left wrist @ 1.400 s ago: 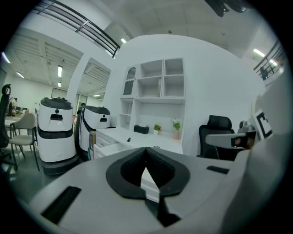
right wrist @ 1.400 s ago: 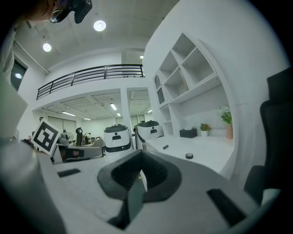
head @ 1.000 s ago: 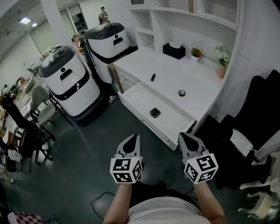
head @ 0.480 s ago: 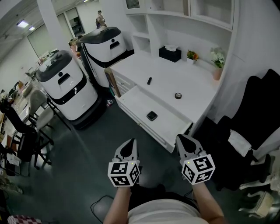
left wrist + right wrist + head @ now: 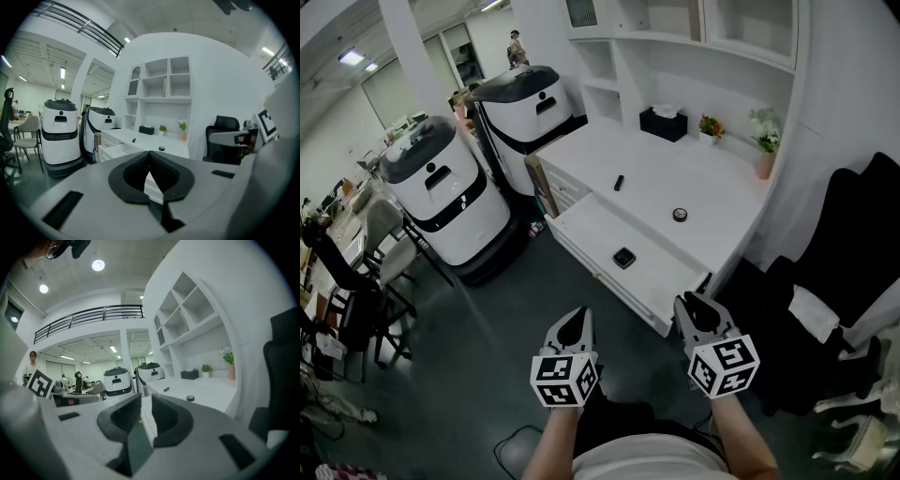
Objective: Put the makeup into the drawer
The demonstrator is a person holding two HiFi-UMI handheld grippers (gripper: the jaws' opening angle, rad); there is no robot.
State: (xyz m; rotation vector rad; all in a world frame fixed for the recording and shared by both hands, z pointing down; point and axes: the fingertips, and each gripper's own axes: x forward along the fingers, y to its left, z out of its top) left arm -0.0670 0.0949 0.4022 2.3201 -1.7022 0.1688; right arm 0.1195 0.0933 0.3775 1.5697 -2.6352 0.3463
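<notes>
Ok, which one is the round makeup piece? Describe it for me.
Look at the white desk under the shelves. On its top, just beyond the open drawer, lies a small dark disc. It is round; the other desktop piece is a slim stick.

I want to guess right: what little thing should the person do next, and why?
Probably step closer and reach the right gripper toward the round black case on the desk. That gripper's jaws have just been opening, nothing between them; it hangs short of the desk, and the drawer already stands open.
</notes>
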